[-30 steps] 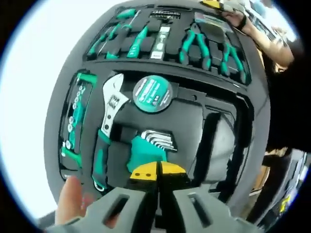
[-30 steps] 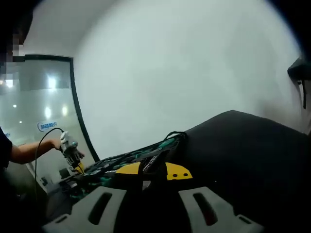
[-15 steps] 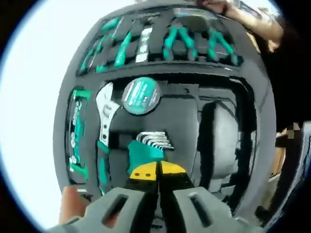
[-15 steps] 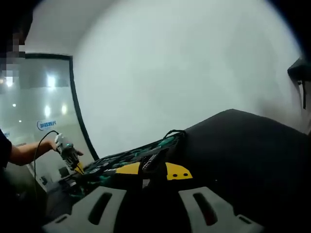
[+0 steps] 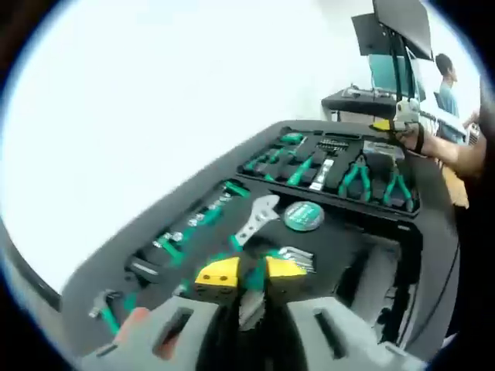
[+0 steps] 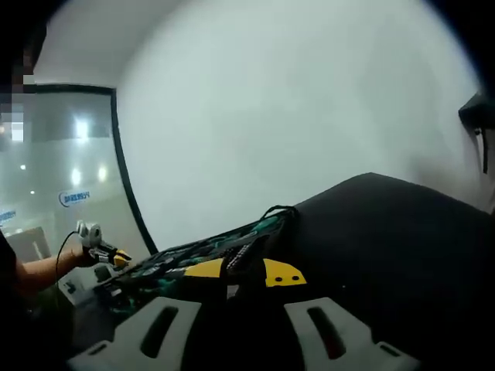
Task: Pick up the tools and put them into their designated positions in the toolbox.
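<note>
The open toolbox [image 5: 402,255] has black foam holding green-handled tools. An adjustable wrench [image 5: 255,220], a round green tape measure [image 5: 303,216], a hex key set [image 5: 295,259], pliers [image 5: 356,178] and screwdrivers [image 5: 271,161] lie in their slots. My left gripper [image 5: 251,272] hovers over the near foam by the hex keys, open, nothing between its yellow pads. My right gripper [image 6: 241,270] sits at the toolbox's [image 6: 193,251] far corner, closed around a black ribbed tool [image 6: 241,259]. It also appears, held by a hand, as the right gripper [image 5: 394,117] at the toolbox's far end.
A row of sockets [image 5: 189,224] fills the left foam strip. A deep bare compartment [image 5: 379,278] lies at the right. The toolbox rests on a white table [image 5: 116,139]. A desk with a monitor [image 5: 387,31] and a person stand behind. The left gripper [image 6: 97,247] shows by a glass wall.
My left gripper has opened; its camera has tilted up, so the toolbox is seen at a shallower angle. In the right gripper view the left gripper has dropped lower.
</note>
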`<state>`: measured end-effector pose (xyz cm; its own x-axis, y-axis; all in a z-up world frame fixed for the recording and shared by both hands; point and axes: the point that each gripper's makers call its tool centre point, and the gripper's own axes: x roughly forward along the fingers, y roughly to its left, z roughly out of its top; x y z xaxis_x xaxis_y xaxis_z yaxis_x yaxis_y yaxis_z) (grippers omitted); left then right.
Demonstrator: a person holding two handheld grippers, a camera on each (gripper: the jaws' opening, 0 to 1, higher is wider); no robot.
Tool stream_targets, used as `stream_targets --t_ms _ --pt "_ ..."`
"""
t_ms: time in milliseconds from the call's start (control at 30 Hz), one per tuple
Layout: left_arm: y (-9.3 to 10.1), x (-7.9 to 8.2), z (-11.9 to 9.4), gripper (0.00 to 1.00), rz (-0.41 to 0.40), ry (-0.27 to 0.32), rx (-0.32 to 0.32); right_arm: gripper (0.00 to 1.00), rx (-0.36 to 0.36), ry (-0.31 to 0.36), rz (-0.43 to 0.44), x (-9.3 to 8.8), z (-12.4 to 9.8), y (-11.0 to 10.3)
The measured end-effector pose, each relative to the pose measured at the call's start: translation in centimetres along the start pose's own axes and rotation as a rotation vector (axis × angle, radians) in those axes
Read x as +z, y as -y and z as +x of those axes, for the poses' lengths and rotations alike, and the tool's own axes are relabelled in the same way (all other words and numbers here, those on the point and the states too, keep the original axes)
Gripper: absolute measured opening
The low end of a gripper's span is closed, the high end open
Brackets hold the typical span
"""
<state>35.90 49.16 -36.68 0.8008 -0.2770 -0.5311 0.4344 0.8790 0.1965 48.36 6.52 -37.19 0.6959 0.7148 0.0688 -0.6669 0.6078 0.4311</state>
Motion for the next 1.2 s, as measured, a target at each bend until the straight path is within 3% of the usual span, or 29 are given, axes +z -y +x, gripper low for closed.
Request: stream_targets --t_ms 67,100,300,367,467,533,600,667,733,767,800,867,933,967,1000,1067,1100,1200 --pt "1.1 0.0 0.8 0.09 -0.028 0.016 -0.021 0.15 -0.004 0.004 0.007 0.1 -0.1 0.1" --pt "0.6 -0.4 1.3 0.09 -0.049 0.013 -0.035 0.15 -0.005 0.004 0.009 0.1 -0.1 0.1" --pt "1.4 -2.3 3.4 0.12 -0.013 -0.032 -0.017 0.15 -0.006 0.000 0.012 0.0 -0.1 0.1" --pt "0.8 -1.8 3.7 0.12 -0.005 0.055 0.020 0.15 -0.006 0.002 0.014 0.0 -0.1 0.1" --pt "0.8 -1.7 3.6 0.13 -0.058 0.107 0.045 0.15 -0.005 0.005 0.017 0.0 -0.1 0.1" --pt "0.0 -1.7 3.1 0.20 -0.074 0.142 0.108 0.15 -0.004 0.006 0.019 0.1 -0.1 0.1" --pt "0.1 -2.1 2.3 0.21 -0.121 0.181 0.132 0.15 -0.002 0.006 0.022 0.1 -0.1 0.2" --pt "0.1 -2.2 1.6 0.21 -0.109 0.222 0.162 0.15 -0.001 0.006 0.023 0.1 -0.1 0.2" --pt "-0.2 -2.5 1.4 0.16 -0.117 0.198 0.193 0.15 0.000 0.004 0.023 0.0 0.0 0.2" --pt "0.0 -3.2 1.7 0.06 -0.163 0.154 0.190 0.15 0.001 0.003 0.022 0.0 0.0 0.1" --pt "0.8 -2.8 1.9 0.00 -0.099 0.130 0.161 0.15 0.003 0.001 0.020 0.0 0.0 0.0" --pt "0.5 -2.6 2.1 0.00 0.035 0.052 0.206 0.15 0.005 -0.002 0.017 -0.1 0.0 0.0" --pt "0.6 -2.3 2.2 0.04 0.083 0.002 0.193 0.15 0.003 0.001 0.018 0.0 0.0 0.0" --pt "0.5 -1.9 2.2 0.10 0.028 0.020 0.184 0.15 0.002 0.005 0.020 0.1 -0.1 0.1" --pt "0.3 -1.1 2.0 0.15 -0.050 0.076 0.172 0.15 0.000 0.009 0.022 0.1 -0.2 0.1" --pt "-0.6 1.2 0.8 0.22 -0.174 0.240 0.174 0.15 -0.004 0.013 0.030 0.2 -0.2 0.2" --pt "-1.7 2.1 -0.9 0.25 -0.206 0.320 0.219 0.15 -0.005 0.014 0.033 0.2 -0.3 0.3" --pt "-4.6 2.8 -6.4 0.34 -0.282 0.501 0.378 0.15 -0.005 0.012 0.038 0.2 -0.3 0.3"
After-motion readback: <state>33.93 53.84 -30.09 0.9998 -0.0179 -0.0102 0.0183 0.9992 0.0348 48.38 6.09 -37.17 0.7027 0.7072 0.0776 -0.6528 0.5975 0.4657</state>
